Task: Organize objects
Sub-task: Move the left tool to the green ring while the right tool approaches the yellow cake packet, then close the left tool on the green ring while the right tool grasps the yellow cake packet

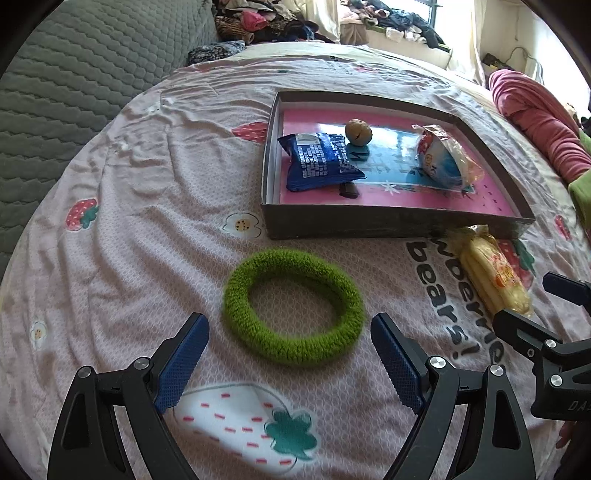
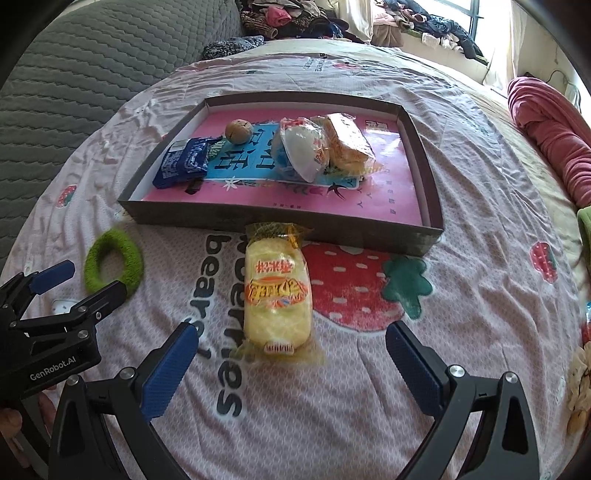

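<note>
A fuzzy green ring [image 1: 293,306] lies flat on the strawberry-print bedsheet, just beyond my left gripper [image 1: 290,328], whose jaws stand open on either side of its near edge without touching it. A yellow snack packet [image 2: 277,295] lies lengthwise in front of my right gripper [image 2: 291,341], open, its pads apart from the wrapper. The packet's far end touches the front wall of a shallow dark tray [image 2: 280,221]. The tray holds a blue packet [image 2: 183,162], a brown nut-like ball [image 2: 239,132] and a white-and-orange wrapped snack [image 2: 325,147]. Each gripper shows in the other's view: right gripper [image 1: 554,299], left gripper [image 2: 85,278].
The tray [image 1: 369,223] sits at the middle of the bed. A grey quilted cushion [image 1: 74,81] rises on the left. A pink rolled blanket [image 2: 554,140] lies at the right edge. Piles of clothes [image 2: 295,18] lie behind the bed by the window.
</note>
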### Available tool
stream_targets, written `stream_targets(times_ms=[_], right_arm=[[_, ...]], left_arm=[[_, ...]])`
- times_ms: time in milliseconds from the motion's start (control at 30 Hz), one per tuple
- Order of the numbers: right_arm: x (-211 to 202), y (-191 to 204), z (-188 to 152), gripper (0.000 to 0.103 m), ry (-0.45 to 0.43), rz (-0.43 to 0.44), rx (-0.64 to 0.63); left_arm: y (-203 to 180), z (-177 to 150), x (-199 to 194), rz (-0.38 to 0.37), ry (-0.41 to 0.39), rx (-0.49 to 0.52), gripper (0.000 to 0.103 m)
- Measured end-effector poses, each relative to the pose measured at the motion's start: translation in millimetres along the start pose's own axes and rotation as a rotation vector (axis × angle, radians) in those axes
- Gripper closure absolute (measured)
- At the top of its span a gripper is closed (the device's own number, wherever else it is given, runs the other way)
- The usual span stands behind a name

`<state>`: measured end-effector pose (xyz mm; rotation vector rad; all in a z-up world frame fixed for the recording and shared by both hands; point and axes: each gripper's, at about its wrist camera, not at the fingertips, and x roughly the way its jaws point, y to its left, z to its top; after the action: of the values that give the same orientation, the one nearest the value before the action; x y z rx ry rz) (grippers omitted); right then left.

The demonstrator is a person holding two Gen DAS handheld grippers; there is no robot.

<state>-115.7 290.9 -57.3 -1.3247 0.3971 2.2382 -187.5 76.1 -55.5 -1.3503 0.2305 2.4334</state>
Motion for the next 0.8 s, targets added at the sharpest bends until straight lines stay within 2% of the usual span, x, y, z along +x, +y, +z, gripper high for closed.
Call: stream_targets(times_ms=[467,500,567,733,800], right_arm=[[25.4,5.5,9.0,0.002,0.013,-0.028,-0.011],[26.8,5.3,9.2,0.004,0.015,-0.031,-0.008],[28.9,5.1,9.3,0.016,0.015,-0.028,0.001],[33.1,9.2,8.7,0.026,0.02,-0.048,-0.011],[31.5,10.5,8.7,0.038,0.012,-0.049,-0.011]], left_arm=[[-4.0,3.0,23.1,-0.017,0.001,0.019,0.013],[-3.4,2.7,24.2,-0.018,0.004,0.02,0.013],[-2.4,2.2,25.4,-0.021,0.004,0.02,0.015],[-0.3,1.4,26.2,-0.025,0.004,0.015,0.023],[0.3,1.4,24.4,-0.026,0.001,0.015,0.033]])
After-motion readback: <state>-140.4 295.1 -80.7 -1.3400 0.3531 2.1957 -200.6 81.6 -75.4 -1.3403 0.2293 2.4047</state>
